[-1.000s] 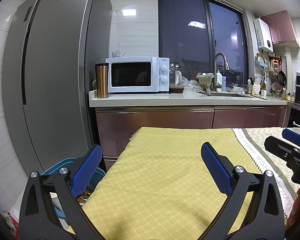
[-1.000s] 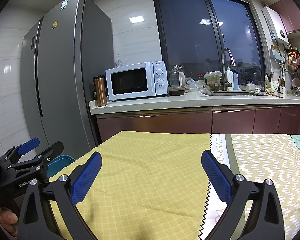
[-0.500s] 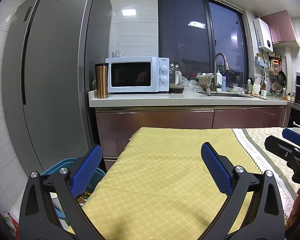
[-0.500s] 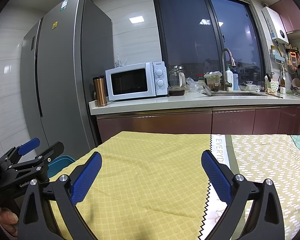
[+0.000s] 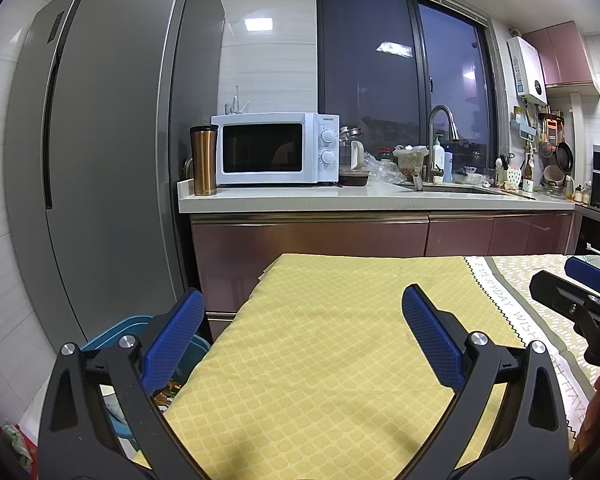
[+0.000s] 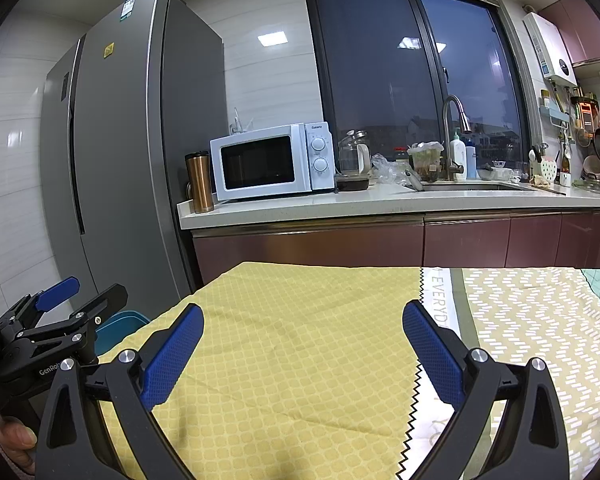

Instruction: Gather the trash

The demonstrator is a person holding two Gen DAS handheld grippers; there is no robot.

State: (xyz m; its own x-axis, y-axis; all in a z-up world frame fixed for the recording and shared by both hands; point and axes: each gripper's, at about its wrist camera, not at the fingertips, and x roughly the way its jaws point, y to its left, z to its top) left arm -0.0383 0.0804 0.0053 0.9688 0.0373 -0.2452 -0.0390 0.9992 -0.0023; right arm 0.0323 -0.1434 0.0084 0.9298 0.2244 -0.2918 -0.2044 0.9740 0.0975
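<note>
Both hand-held grippers hang above a table draped in a yellow lattice-patterned tablecloth (image 5: 332, 360), each with its jaws spread wide and nothing between the blue textured pads. From its own camera the left gripper (image 5: 304, 336) sits over the cloth's left edge, its left pad (image 5: 172, 340) overlapping a blue plastic bin (image 5: 112, 332) that stands on the floor just beside the table's left edge, in front of a tall grey two-door refrigerator (image 5: 108, 160). Some scraps of trash (image 5: 170, 392) show inside the bin under that pad; what they are cannot be told. The right gripper (image 6: 304, 352) is over the middle of the yellow cloth, near a zigzag black seam where a white-and-grey printed cloth (image 6: 540, 320) with lettering begins. In the right wrist view the left gripper appears at the lower left edge, with a fingertip of the person's hand (image 6: 18, 436) below it; in the left wrist view the right gripper (image 5: 576, 292) appears at the right edge.

Beyond the table's far edge runs a pale stone worktop (image 5: 340, 200) over maroon cabinet fronts. At its left corner stands a copper-coloured travel mug (image 5: 204, 160), just beside a white microwave oven (image 5: 276, 154). Further right are a steel tap (image 5: 440, 136) over a sink and assorted bottles and containers, under a dark window.
</note>
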